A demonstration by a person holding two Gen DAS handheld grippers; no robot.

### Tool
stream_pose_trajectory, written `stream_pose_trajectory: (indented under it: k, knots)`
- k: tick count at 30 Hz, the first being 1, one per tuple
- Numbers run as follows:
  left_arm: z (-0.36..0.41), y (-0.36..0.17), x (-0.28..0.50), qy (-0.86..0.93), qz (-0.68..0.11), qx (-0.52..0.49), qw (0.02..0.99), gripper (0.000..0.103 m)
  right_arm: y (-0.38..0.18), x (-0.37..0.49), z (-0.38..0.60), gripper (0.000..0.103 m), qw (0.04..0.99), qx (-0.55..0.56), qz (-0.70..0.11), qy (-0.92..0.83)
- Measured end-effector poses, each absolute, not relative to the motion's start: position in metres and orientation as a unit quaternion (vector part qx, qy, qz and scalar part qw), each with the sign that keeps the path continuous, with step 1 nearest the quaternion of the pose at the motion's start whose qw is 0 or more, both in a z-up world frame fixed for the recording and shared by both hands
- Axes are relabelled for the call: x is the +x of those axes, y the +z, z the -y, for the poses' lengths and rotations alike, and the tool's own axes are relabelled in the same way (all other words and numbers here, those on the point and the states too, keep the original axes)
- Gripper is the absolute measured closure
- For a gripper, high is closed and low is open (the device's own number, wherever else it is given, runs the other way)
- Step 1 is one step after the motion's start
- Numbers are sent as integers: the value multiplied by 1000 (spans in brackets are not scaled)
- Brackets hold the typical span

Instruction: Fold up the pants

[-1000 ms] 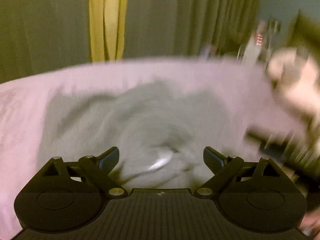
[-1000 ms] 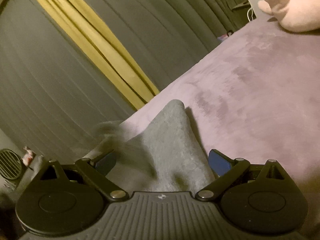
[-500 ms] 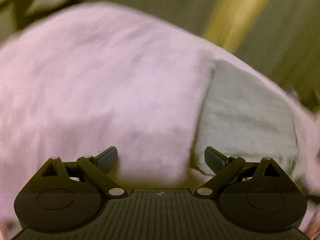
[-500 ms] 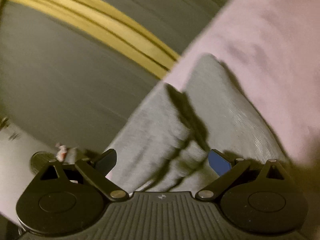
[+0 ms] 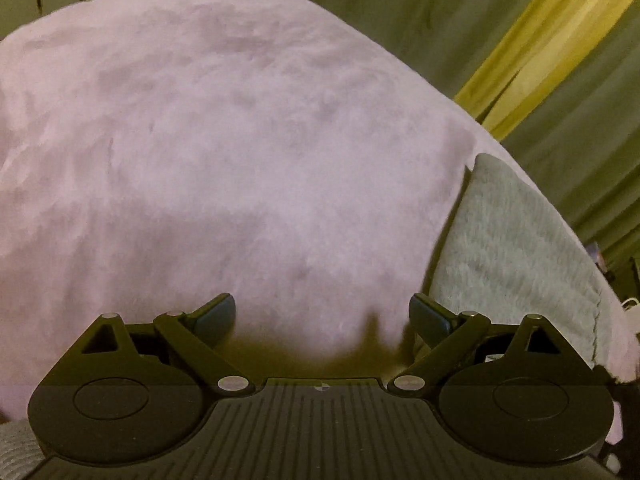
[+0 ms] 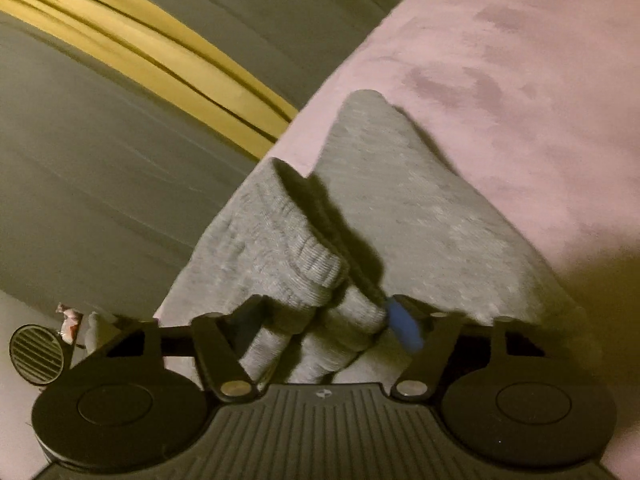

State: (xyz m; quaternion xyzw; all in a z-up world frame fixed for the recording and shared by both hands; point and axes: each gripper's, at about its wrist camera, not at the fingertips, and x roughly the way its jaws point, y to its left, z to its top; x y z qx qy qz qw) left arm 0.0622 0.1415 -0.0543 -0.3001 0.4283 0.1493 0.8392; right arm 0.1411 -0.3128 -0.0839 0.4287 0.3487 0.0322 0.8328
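Observation:
Grey knit pants (image 6: 400,200) lie on a pink fleece blanket (image 6: 520,80), their ribbed band bunched up towards the camera. My right gripper (image 6: 324,324) is closing its jaws, and the gathered folds of that band fill the gap and touch both pads. In the left wrist view the pants (image 5: 516,256) lie flat at the right edge of the blanket (image 5: 240,140). My left gripper (image 5: 322,316) is open over bare blanket, with its right finger just beside the near corner of the pants and nothing between the fingers.
Dark green curtains with a yellow stripe (image 5: 540,40) hang behind the bed; the yellow stripe (image 6: 140,52) also crosses the right wrist view. A round vented object (image 6: 36,354) sits low at the left past the bed edge. Small cluttered items show beyond the blanket's right edge.
My right gripper's jaws have come inward onto the bunched grey band. My left gripper swung and rolled off the pants towards the bare blanket, then held still.

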Motion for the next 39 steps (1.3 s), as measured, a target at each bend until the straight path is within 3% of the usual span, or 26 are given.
stream_pose_trajectory:
  k: [3, 7, 9, 10, 11, 12, 15, 18, 22, 25, 27, 28, 30, 31, 36, 38, 39]
  knots:
    - [-144, -60, 68, 148, -436, -305, 834, 6, -85, 145, 318, 35, 815, 445, -369, 38]
    - [-144, -59, 69, 145, -440, -305, 832, 6, -87, 154, 318, 19, 801, 463, -377, 47]
    - [-144, -61, 70, 146, -443, -307, 830, 6, -86, 158, 316, 18, 800, 469, -371, 46]
    - [-145, -61, 71, 147, -445, -308, 828, 6, -84, 159, 314, 25, 804, 467, -365, 48]
    - [-145, -61, 70, 147, -445, -310, 827, 6, -82, 158, 312, 42, 809, 462, -360, 45]
    - [-145, -61, 69, 149, -446, -311, 826, 6, -81, 156, 311, 49, 816, 455, -354, 42]
    - [-147, -62, 69, 151, -447, -316, 824, 6, -83, 150, 313, 52, 819, 465, -333, 52]
    - [-146, -64, 70, 150, -451, -316, 821, 6, -93, 152, 317, 43, 802, 488, -340, 53]
    - [-147, -64, 70, 151, -453, -317, 819, 6, -92, 164, 313, 14, 792, 497, -347, 71]
    - [-147, -65, 70, 153, -454, -318, 818, 6, -90, 172, 305, 12, 798, 482, -356, 66]
    - [-148, -65, 70, 154, -455, -320, 817, 6, -85, 174, 299, 37, 814, 446, -369, 52]
    - [-148, -65, 70, 154, -455, -321, 816, 6, -83, 174, 296, 55, 822, 424, -376, 45]
    - [-149, -65, 69, 154, -455, -324, 815, 6, -78, 168, 293, 61, 833, 410, -368, 51]
    - [-149, -65, 69, 154, -455, -325, 815, 6, -73, 164, 292, 69, 837, 409, -358, 59]
    - [-149, -66, 70, 154, -456, -326, 814, 6, -22, 151, 284, 77, 862, 410, -274, 120]
    - [-150, -66, 69, 154, -456, -329, 813, 6, -1, 142, 285, 103, 869, 418, -231, 134]
    - [-151, -65, 69, 155, -455, -331, 812, 6, 10, 133, 291, 103, 869, 427, -201, 148]
